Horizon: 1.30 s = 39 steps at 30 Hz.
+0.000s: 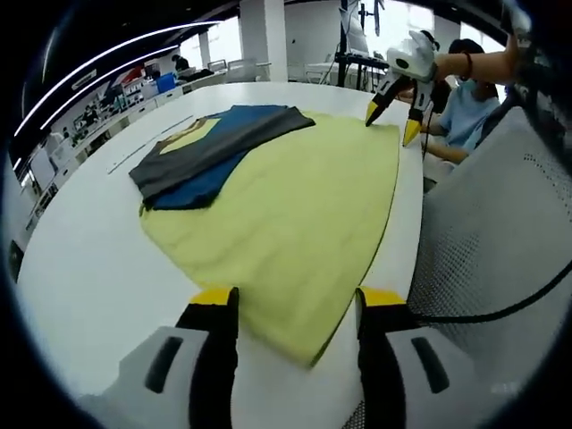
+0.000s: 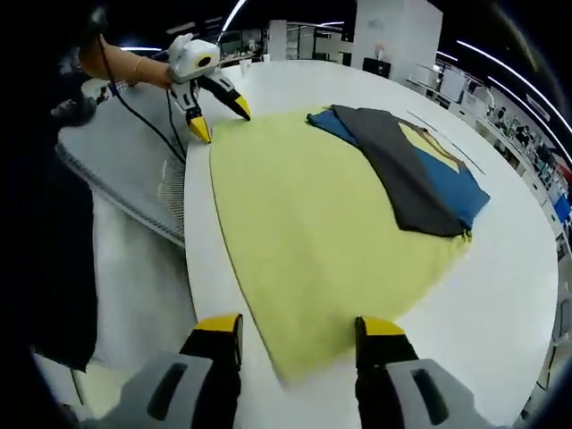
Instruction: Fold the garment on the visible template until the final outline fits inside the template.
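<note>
A large yellow sheet lies flat on the white table. A folded garment of dark grey, blue and yellow rests on the sheet's side away from the table edge. My left gripper is open, its jaws astride one corner of the sheet by the table edge. At the opposite corner along that edge, my right gripper is also open, just above the sheet. Neither holds anything.
A grey mesh chair stands close against the table edge beside the sheet. A black cable hangs across it. A seated person in a light blue top is beyond the table. Desks stand further back.
</note>
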{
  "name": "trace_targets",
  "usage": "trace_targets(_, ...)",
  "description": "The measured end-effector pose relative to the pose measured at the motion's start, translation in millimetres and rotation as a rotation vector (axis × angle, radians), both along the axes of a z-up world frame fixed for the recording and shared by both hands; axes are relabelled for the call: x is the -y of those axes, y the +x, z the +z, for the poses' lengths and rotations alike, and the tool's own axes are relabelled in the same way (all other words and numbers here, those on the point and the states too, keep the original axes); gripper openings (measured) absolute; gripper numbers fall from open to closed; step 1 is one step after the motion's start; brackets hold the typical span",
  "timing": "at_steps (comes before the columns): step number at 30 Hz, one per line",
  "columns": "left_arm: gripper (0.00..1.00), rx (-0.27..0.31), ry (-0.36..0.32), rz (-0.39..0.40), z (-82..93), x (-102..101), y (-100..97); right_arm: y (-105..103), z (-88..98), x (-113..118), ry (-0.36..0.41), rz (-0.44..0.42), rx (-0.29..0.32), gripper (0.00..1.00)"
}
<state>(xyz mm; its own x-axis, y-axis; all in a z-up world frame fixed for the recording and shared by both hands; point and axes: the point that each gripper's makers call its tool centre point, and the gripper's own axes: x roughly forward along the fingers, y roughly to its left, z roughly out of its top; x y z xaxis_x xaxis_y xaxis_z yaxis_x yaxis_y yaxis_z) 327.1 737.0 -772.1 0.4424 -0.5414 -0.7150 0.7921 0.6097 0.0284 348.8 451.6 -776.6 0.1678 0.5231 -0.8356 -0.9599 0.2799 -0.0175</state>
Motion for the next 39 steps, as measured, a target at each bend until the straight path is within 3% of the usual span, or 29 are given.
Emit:
trace_targets(6,0.48,-0.016,-0.015,0.015,-1.6,-3,1.6,2,0.2,1,0.014,-0.010,0.001,0.47)
trace_targets(13,0.28,-0.023,-0.010,0.053,0.1,-12,16.2,11,1.0,3,0.014,-0.050,0.009,0.34)
trace_targets(20,0.12,-0.027,0.005,0.058,-0.8,-11,23.8,26,1.2,8,0.013,-0.111,0.036,0.12)
trace_targets(24,0.06,-0.028,0.013,0.070,-1.3,-13,26.3,28,0.1,9,0.019,-0.120,0.019,0.00)
trace_targets(39,0.01,-0.042,-0.030,0.093,9.7,-9,14.6,14,14.0,12,0.099,-0.163,-0.041,0.00)
